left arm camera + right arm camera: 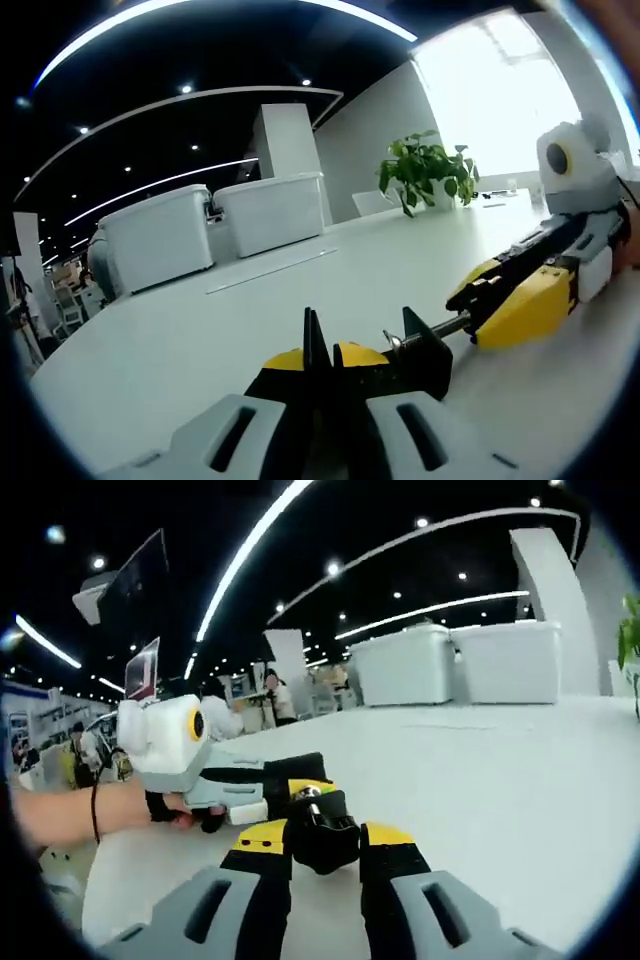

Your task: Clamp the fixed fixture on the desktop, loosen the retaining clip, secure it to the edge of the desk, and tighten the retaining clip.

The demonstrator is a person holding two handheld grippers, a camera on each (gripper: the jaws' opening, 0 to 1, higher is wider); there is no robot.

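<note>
Both grippers on black metal screw clamp [415, 352]: left gripper [322, 365] jaws pinched on frame, right gripper [325, 848] jaws closed around knob [322, 830]. White desk [300, 300] beneath. Step: loosening clip. Next: turn knob, hold frame steady.

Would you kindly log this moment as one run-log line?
stage: loosening clip | left gripper: shut on clamp frame | right gripper: shut on clamp knob | clamp: on desk, not at edge
</note>
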